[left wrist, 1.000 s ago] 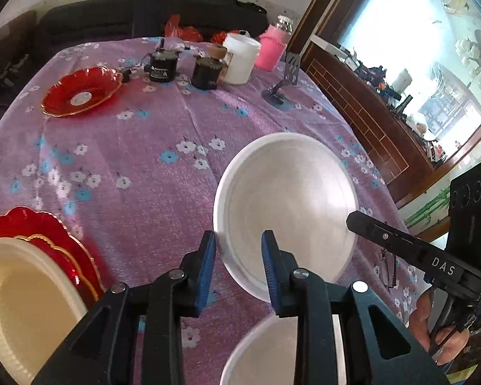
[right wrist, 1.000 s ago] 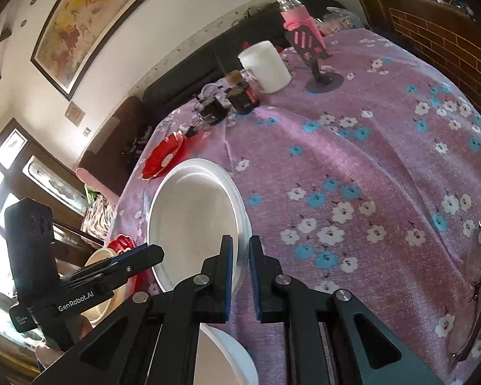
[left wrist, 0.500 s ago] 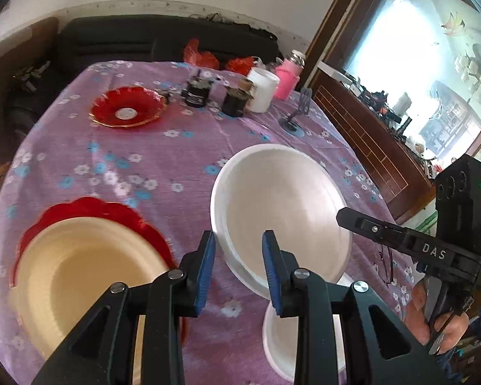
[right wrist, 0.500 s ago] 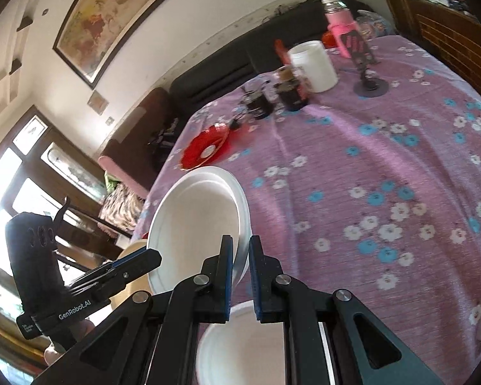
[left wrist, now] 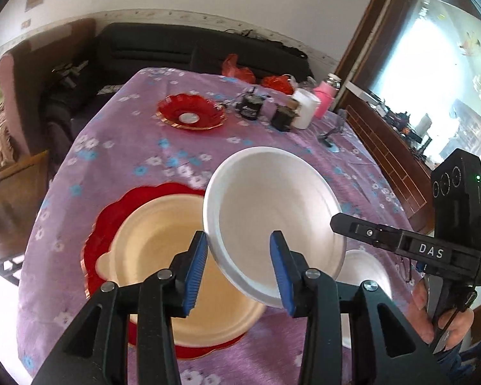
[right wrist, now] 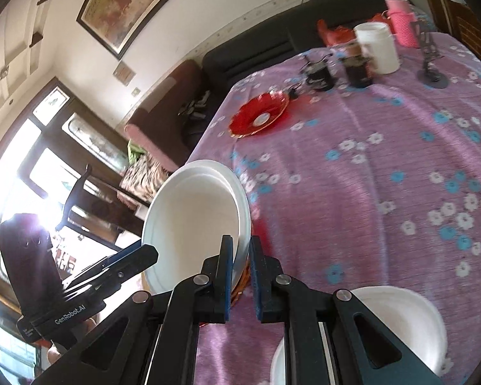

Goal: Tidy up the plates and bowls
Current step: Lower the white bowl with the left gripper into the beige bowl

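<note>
A white plate (left wrist: 272,221) is held in the air, tilted, above the table. My right gripper (right wrist: 240,276) is shut on its rim (right wrist: 243,224). My left gripper (left wrist: 239,269) is open, its blue pads either side of the plate's near edge; contact cannot be told. Below left, a cream plate (left wrist: 163,256) lies on a red scalloped plate (left wrist: 109,221). A white bowl (left wrist: 365,276) sits on the table at right; it also shows in the right wrist view (right wrist: 397,320). A small red dish (left wrist: 190,116) lies farther back.
The table has a purple flowered cloth (right wrist: 384,166). At its far end stand two dark jars (left wrist: 282,117), a white mug (left wrist: 304,109), a pink bottle (left wrist: 325,99) and a small black stand (left wrist: 332,141). A dark sofa (left wrist: 176,51) is behind the table.
Both grippers and the white plate have risen and shifted left, over the cream plate. My left gripper's jaws have opened wider. The right gripper stays shut on the plate.
</note>
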Demonstrator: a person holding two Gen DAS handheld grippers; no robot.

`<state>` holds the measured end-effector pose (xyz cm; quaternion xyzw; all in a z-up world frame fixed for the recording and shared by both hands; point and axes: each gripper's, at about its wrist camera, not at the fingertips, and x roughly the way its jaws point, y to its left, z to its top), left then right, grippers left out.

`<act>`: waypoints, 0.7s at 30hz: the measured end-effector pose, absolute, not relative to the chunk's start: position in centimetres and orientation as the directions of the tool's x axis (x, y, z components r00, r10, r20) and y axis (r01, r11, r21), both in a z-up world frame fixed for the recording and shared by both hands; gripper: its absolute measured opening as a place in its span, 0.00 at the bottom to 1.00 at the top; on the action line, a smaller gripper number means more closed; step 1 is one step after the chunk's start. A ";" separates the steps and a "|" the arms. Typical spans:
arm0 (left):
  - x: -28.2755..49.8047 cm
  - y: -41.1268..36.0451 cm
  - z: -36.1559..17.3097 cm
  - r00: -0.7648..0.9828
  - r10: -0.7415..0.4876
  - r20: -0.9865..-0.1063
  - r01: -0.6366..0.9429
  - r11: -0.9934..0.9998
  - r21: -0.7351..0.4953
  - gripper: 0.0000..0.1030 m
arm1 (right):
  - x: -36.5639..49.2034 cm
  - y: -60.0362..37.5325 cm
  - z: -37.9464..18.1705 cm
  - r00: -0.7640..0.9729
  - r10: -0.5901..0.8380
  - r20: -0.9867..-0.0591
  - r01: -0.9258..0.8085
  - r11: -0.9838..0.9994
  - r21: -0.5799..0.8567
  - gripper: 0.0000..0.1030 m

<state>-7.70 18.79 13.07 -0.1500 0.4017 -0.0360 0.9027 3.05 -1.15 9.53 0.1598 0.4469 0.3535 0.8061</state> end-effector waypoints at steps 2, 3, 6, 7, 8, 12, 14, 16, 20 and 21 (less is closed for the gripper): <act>-8.1 19.7 12.5 0.668 -0.172 -0.724 -0.075 0.952 -0.295 0.37 | 2.8 0.0 9.3 0.336 0.714 -0.614 -0.439 0.696 0.569 0.11; -8.2 20.1 12.2 0.665 -0.170 -0.727 -0.086 0.950 -0.301 0.37 | 2.7 0.4 9.2 0.331 0.714 -0.617 -0.444 0.695 0.566 0.11; -8.6 20.9 11.8 0.663 -0.163 -0.731 -0.100 0.948 -0.302 0.37 | 2.5 1.5 8.9 0.319 0.711 -0.627 -0.453 0.695 0.559 0.11; -8.7 21.2 11.7 0.663 -0.159 -0.731 -0.107 0.947 -0.303 0.37 | 2.6 1.8 8.7 0.313 0.710 -0.630 -0.454 0.695 0.558 0.11; -8.9 21.3 11.6 0.664 -0.153 -0.732 -0.109 0.949 -0.297 0.37 | 2.6 2.2 8.5 0.306 0.709 -0.635 -0.454 0.695 0.557 0.11; -9.2 21.9 11.4 0.665 -0.135 -0.735 -0.120 0.951 -0.284 0.37 | 2.6 3.3 7.7 0.290 0.701 -0.652 -0.454 0.700 0.550 0.11; -9.2 22.0 11.2 0.663 -0.128 -0.738 -0.124 0.953 -0.276 0.37 | 2.6 3.7 7.5 0.286 0.697 -0.658 -0.456 0.703 0.546 0.11; -9.1 22.1 10.9 0.657 -0.122 -0.744 -0.127 0.955 -0.269 0.37 | 2.6 4.1 7.2 0.281 0.694 -0.663 -0.456 0.704 0.544 0.11; -9.1 22.6 10.2 0.647 -0.124 -0.753 -0.136 0.952 -0.273 0.37 | 2.5 4.5 7.0 0.278 0.688 -0.670 -0.460 0.708 0.536 0.11; -9.2 22.7 10.2 0.646 -0.123 -0.754 -0.138 0.952 -0.274 0.37 | 2.6 4.7 6.9 0.275 0.688 -0.672 -0.461 0.708 0.535 0.11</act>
